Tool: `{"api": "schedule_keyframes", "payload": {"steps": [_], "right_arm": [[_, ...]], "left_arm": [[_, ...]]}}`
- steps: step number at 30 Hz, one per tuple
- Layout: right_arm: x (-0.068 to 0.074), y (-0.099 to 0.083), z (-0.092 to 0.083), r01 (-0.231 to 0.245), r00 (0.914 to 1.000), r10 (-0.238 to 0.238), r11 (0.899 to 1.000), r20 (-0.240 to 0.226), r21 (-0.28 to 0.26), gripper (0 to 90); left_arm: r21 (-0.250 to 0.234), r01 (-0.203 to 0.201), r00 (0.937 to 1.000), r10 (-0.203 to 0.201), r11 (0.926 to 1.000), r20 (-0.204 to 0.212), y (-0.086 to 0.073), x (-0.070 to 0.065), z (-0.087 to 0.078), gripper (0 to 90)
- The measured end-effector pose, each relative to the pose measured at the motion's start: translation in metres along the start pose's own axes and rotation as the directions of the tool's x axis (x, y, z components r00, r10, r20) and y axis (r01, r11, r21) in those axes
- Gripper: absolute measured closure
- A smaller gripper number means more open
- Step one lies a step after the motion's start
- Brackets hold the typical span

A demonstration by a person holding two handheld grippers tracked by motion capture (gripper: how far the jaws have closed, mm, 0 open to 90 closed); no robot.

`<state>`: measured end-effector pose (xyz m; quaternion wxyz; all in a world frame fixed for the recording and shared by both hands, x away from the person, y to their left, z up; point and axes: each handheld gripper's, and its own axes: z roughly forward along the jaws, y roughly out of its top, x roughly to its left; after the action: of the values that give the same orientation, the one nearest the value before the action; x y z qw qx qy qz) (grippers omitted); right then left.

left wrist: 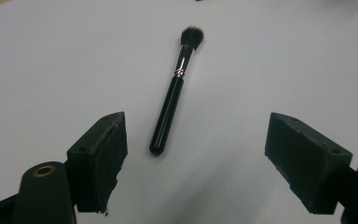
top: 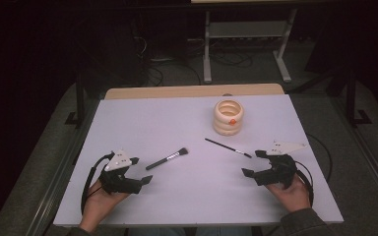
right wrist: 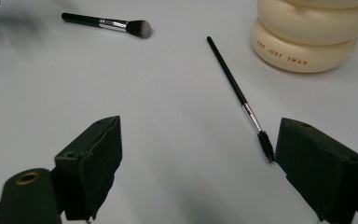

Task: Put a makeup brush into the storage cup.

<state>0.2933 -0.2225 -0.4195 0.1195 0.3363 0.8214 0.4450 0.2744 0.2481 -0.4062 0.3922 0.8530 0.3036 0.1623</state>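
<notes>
High view: both grippers rested low at the near edge of the white counter, one in each hand, nothing lifted. Left gripper had its jaws spread wide and empty, aimed at the powder brush, which lay flat just ahead of it, butt end of the handle nearest the jaws and bristles pointing away. Right gripper likewise gaped wide and held nothing; the thin spoolie brush lay just beside it, its bristled tip close by one jaw, handle running off toward the cream ribbed holder, which stood upright farther back on the counter. Judged as the approach stage, before any grasp. Next move probably called for easing the left gripper forward until the brush handle sat between the jaws, then closing on it; the spoolie, being thin and flat, would want a careful, square pinch.
</notes>
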Motion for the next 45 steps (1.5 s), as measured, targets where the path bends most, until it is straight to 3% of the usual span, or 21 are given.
{"api": "schedule_keyframes", "payload": {"steps": [5, 9, 10, 15, 18, 23, 24, 26, 29, 32, 33, 34, 36, 37, 38, 40, 43, 44, 45], "right_arm": [[0.001, 0.002, 0.001, 0.02, 0.9998, -0.02, 1.0, 0.002, 0.003, 14.1], [0.001, 0.002, 0.001, 0.018, 0.9998, -0.018, 1.0, -0.002, 0.003, 14.1], [0.001, 0.002, 0.0, 0.01, 0.9999, -0.01, 1.0, -0.004, -0.001, 14.1], [0.001, 0.002, -0.002, 0.01, 0.9999, -0.01, 1.0, -0.005, -0.009, 14.2], [0.001, 0.003, -0.002, 0.01, 0.9999, -0.01, 1.0, -0.007, -0.009, 14.2], [0.001, 0.002, -0.001, 0.012, 0.9998, -0.012, 1.0, -0.013, -0.005, 14.1], [0.001, 0.002, -0.001, 0.015, 0.9998, -0.015, 1.0, -0.014, -0.007, 14.2], [0.001, 0.003, -0.001, 0.021, 0.9997, -0.021, 1.0, -0.012, -0.006, 14.1], [0.001, 0.003, -0.001, 0.019, 0.9997, -0.019, 1.0, -0.014, -0.004, 14.1], [0.001, 0.003, 0.0, 0.015, 0.9998, -0.015, 1.0, -0.016, -0.004, 14.1], [0.001, 0.003, 0.0, 0.016, 0.9997, -0.016, 1.0, -0.018, -0.004, 14.2], [0.001, 0.003, 0.0, 0.016, 0.9997, -0.016, 1.0, -0.018, -0.004, 14.2], [0.001, 0.003, 0.0, 0.013, 0.9997, -0.013, 1.0, -0.021, -0.001, 14.2], [0.001, 0.003, 0.0, 0.014, 0.9997, -0.014, 1.0, -0.022, 0.001, 14.2], [0.001, 0.003, 0.0, 0.016, 0.9996, -0.016, 1.0, -0.023, 0.0, 14.2], [0.001, 0.003, 0.0, 0.018, 0.9996, -0.018, 1.0, -0.023, 0.001, 14.2], [0.001, 0.003, 0.0, 0.024, 0.9995, -0.024, 1.0, -0.02, -0.001, 15.0], [0.001, 0.003, 0.0, 0.023, 0.9995, -0.023, 1.0, -0.02, -0.006, 15.1], [0.001, 0.004, -0.001, 0.02, 0.9996, -0.02, 1.0, -0.019, -0.01, 15.0]], "left_arm": [[0.043, -0.033, 0.9995, 0.033, 0.9986, 0.003, 0.01, 0.006, 0.006, 23.0], [0.065, -0.031, 0.9994, 0.03, 0.9974, 0.019, 0.017, 0.01, 0.01, 25.0], [0.09, -0.055, 0.9981, 0.052, 0.9944, 0.032, 0.024, 0.013, 0.014, 27.4], [0.135, -0.081, 0.995, 0.073, 0.9875, 0.068, 0.037, 0.019, 0.024, 31.8], [0.181, -0.107, 0.9918, 0.093, 0.9776, 0.089, 0.043, 0.023, 0.031, 36.1], [0.216, -0.121, 0.9886, 0.098, 0.9688, 0.115, 0.049, 0.026, 0.041, 40.8], [0.243, -0.129, 0.9873, 0.102, 0.9614, 0.121, 0.053, 0.027, 0.046, 41.8], [0.249, -0.132, 0.9867, 0.104, 0.9594, 0.125, 0.055, 0.028, 0.048, 44.4], [0.287, -0.168, 0.9817, 0.134, 0.9431, 0.136, 0.059, 0.03, 0.056, 48.0], [0.311, -0.17, 0.98, 0.127, 0.935, 0.153, 0.061, 0.031, 0.064, 51.6], [0.333, -0.181, 0.9778, 0.133, 0.9254, 0.162, 0.062, 0.032, 0.07, 53.6], [0.333, -0.181, 0.9778, 0.133, 0.9254, 0.162, 0.062, 0.032, 0.07, 54.4], [0.358, -0.172, 0.979, 0.119, 0.9177, 0.166, 0.061, 0.031, 0.076, 55.5], [0.385, -0.171, 0.9792, 0.113, 0.9069, 0.169, 0.062, 0.03, 0.082, 57.6], [0.394, -0.178, 0.9785, 0.12, 0.9019, 0.168, 0.062, 0.03, 0.084, 58.6], [0.399, -0.177, 0.9783, 0.117, 0.8998, 0.171, 0.063, 0.029, 0.086, 61.1], [0.43, -0.187, 0.9773, 0.122, 0.8833, 0.173, 0.063, 0.029, 0.094, 64.8], [0.43, -0.187, 0.9773, 0.122, 0.8833, 0.173, 0.063, 0.029, 0.094, 66.0], [0.455, -0.193, 0.9766, 0.125, 0.8695, 0.175, 0.064, 0.03, 0.097, 67.1]]}}
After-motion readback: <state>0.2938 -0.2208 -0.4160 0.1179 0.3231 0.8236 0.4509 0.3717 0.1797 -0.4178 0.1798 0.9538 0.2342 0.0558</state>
